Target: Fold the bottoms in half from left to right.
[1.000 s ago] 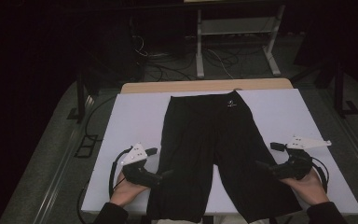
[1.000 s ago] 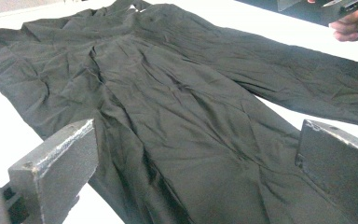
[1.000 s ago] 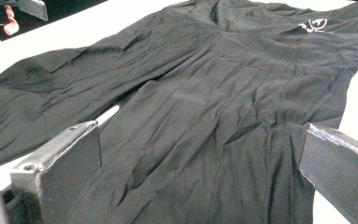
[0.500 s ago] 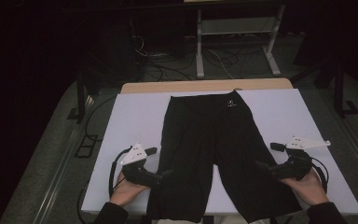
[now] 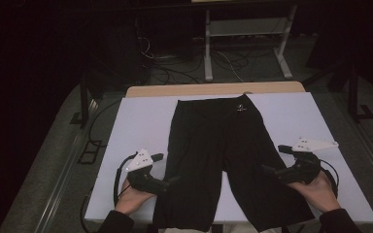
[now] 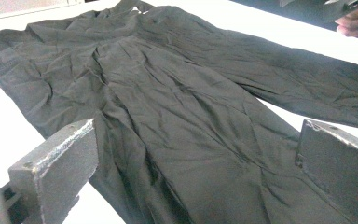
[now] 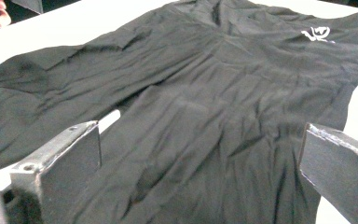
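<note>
Black shorts lie flat on my white worktop, waistband at the far edge, both legs pointing back toward me. Small white logo near the waistband, right of centre.

My left claw sits at the outer edge of the left leg, low on the worktop, jaws wide apart with nothing between them. In the left gripper view the fabric spreads wrinkled ahead of the jaws, crotch seam running up the middle. Can't tell if the jaw tips touch the cloth.

My right claw mirrors it at the outer edge of the right leg, jaws also spread, empty. The right gripper view looks across the right leg toward the logo at top right.

Both hands rest near the worktop's near edge, well apart, shorts between them.
</note>
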Tool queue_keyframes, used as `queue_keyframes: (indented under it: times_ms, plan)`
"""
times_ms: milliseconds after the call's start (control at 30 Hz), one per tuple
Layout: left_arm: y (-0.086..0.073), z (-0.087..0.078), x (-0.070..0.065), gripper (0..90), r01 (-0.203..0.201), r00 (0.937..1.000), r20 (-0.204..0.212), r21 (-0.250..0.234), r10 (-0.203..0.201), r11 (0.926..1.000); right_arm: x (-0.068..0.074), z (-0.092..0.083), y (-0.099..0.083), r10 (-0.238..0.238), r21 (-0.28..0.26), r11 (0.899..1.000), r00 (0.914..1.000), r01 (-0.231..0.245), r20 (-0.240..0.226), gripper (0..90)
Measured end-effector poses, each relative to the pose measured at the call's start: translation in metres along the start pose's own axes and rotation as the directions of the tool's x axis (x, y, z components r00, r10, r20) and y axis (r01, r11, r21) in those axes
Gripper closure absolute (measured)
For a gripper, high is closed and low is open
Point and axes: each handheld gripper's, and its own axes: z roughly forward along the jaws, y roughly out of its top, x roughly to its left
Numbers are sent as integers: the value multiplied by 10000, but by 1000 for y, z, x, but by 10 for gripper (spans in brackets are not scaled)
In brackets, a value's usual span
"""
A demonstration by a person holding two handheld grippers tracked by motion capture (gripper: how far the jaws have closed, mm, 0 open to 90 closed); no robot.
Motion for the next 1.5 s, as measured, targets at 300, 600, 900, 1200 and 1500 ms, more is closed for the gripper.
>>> queue_keyframes:
  times_ms: [300, 600, 900, 1200, 1500]
  plan:
    - [0, -1, 1, 0, 48, 10000, -80, -37, -48, 10000, 1, 3, 21, 4, -50, 10000, 9998, -5, -219, 0]
    - [-1, -1, 1, 0, 80, 9999, -86, -26, -80, 10000, -3, 8, 40, -64, 41, 10000, 9998, 65, -200, 0]
    - [-1, -1, 1, 0, 79, 9999, -91, 0, -79, 10000, -6, 15, 56, -84, -42, 10000, 9998, 83, -198, 0]
    - [-1, 0, 1, 0, 86, 9999, -64, 1, -86, 10000, -10, 26, 68, -103, 62, 9999, 9998, 104, -172, 0]
    - [-1, 0, 1, 0, 80, 10000, -55, 10, -80, 10000, -10, 36, 81, -296, 213, 9993, 9994, 300, -175, 0]
